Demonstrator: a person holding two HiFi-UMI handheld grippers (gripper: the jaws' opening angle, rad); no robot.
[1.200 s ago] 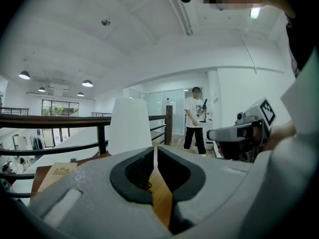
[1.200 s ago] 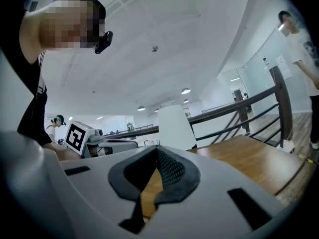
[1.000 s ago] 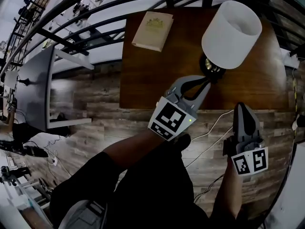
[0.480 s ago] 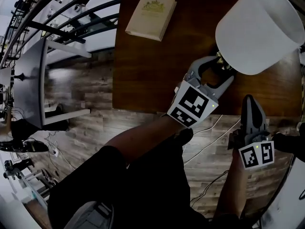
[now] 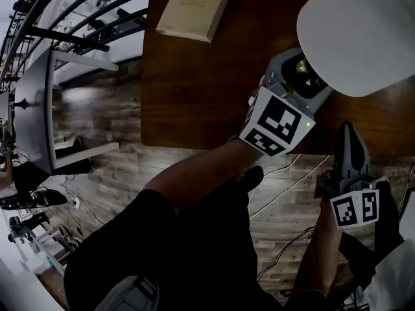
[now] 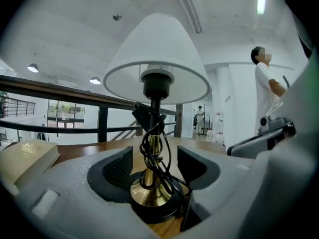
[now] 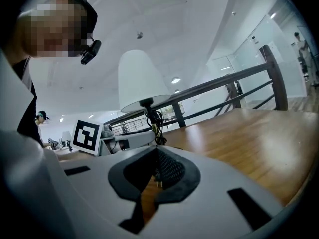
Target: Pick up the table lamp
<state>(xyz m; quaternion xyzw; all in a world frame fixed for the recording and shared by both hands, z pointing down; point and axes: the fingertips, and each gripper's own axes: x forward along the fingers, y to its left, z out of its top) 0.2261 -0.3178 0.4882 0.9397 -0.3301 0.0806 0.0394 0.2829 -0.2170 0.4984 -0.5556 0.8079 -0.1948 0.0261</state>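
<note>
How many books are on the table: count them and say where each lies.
1. The book lies near the table's far left corner, well apart from the lamp. The lampshade hides part of the tabletop, so another may be hidden.

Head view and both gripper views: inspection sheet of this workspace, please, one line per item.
Surface: brown wooden table.
Job's things: table lamp upright on it, white shade, brass stem, black base.
Clutter: cream book at the table's far-left corner.
Grippers: left gripper jaws opening, either side of the stem, not touching; right gripper shut, empty.
Cables: black cord wound round the stem; white cables on the floor.
Surroundings: black railing, person standing by.
</note>
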